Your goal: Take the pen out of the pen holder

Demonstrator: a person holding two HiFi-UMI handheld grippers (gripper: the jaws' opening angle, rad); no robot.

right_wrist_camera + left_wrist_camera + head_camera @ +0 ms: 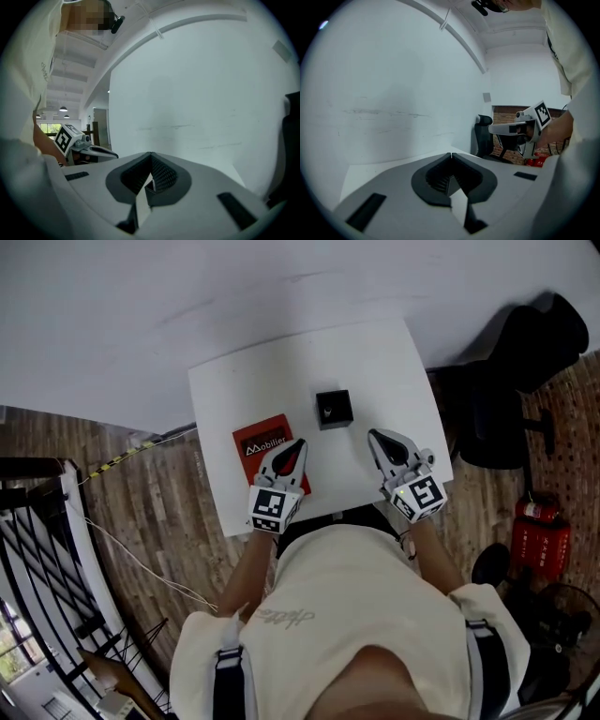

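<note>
The black square pen holder (334,409) stands near the middle of the white table (375,362). Something small and pale shows inside it; I cannot tell if that is the pen. My left gripper (301,441) lies over the red book (262,444), left of and nearer me than the holder, jaws shut and empty (451,153). My right gripper (371,432) is right of and nearer than the holder, jaws closed tip to tip with nothing between them (151,153). Both point toward the white wall. The holder is in neither gripper view.
A black office chair (525,362) stands right of the table, with red fire extinguishers (539,531) on the floor beside it. A dark railing (37,549) and a cable run along the wooden floor at the left. The wall is just beyond the table's far edge.
</note>
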